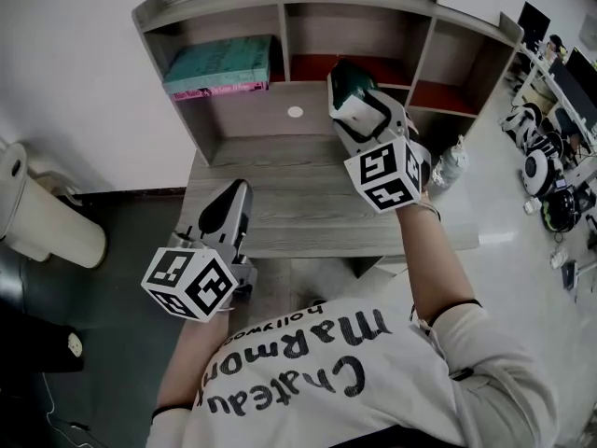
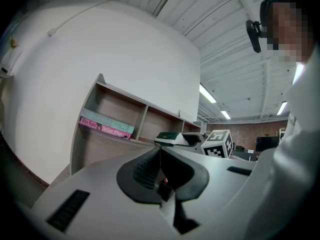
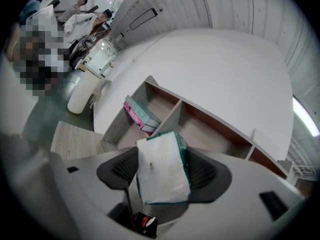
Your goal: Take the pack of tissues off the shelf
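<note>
Counting first: two grippers, one pack of tissues, one shelf, one desk. The right gripper (image 1: 353,101) is held up over the far part of the desk (image 1: 308,217) and points far, toward the shelf (image 1: 284,26), about level. Its jaws stand wide and press on the pack of tissues (image 1: 350,87) from both sides. In the right gripper view, the pack (image 3: 162,171) fills the gap between the two dark, ribbed pads (image 3: 122,169). The pack is a soft block, white with a green edge, and looks wrapped in thin plastic. It hangs in the air, out in front of the middle space of the shelf. The left gripper (image 1: 229,203) sits lower, at the near left of the desk, and also points far and level. Its jaws are closed together with nothing between them. Each gripper is smooth grey plastic and has one cube with black and white squares. The shelf is grey wood with three open spaces side by side. The left space holds a flat stack of books (image 1: 219,65), teal on top and pink below. One clear bottle (image 1: 450,168) stands just past the right edge of the desk. One round white bin (image 1: 47,217) is on the floor at far left.
</note>
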`<state>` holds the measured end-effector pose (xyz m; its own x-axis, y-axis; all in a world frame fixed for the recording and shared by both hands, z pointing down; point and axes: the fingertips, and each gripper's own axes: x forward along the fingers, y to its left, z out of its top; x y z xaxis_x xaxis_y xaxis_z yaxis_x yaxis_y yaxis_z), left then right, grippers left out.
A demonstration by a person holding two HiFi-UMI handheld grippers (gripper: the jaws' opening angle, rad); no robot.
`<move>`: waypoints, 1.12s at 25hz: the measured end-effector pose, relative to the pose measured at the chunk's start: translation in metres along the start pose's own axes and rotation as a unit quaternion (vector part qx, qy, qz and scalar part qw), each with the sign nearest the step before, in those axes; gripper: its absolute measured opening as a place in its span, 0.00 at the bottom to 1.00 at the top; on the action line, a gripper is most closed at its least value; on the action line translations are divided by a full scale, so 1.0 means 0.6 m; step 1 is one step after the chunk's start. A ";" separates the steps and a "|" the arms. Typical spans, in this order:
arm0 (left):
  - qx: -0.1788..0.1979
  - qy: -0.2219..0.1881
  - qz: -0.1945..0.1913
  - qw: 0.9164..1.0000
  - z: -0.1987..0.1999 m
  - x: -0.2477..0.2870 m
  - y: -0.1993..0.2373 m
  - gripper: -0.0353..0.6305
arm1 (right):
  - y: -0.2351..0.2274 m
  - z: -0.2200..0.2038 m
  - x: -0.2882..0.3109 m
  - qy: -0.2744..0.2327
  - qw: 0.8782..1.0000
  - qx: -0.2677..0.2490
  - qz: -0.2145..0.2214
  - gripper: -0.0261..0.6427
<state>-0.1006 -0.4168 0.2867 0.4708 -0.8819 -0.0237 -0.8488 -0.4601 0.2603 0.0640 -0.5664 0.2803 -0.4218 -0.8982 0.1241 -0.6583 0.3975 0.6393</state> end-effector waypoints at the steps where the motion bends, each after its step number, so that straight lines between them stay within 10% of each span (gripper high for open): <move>1: 0.000 0.000 0.000 1.000 0.000 -0.006 -0.003 0.08 | 0.006 -0.001 -0.006 0.002 1.000 0.000 0.002 0.50; 28: -0.017 0.006 -0.030 0.999 -0.036 -0.112 -0.071 0.08 | 0.153 -0.022 -0.150 0.043 0.997 0.046 0.036 0.49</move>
<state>-0.0911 -0.3359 0.2984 0.5232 -0.8517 -0.0282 -0.8106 -0.5077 0.2919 0.0496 -0.4513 0.3377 -0.4180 -0.8779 0.2338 -0.6838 0.4734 0.5552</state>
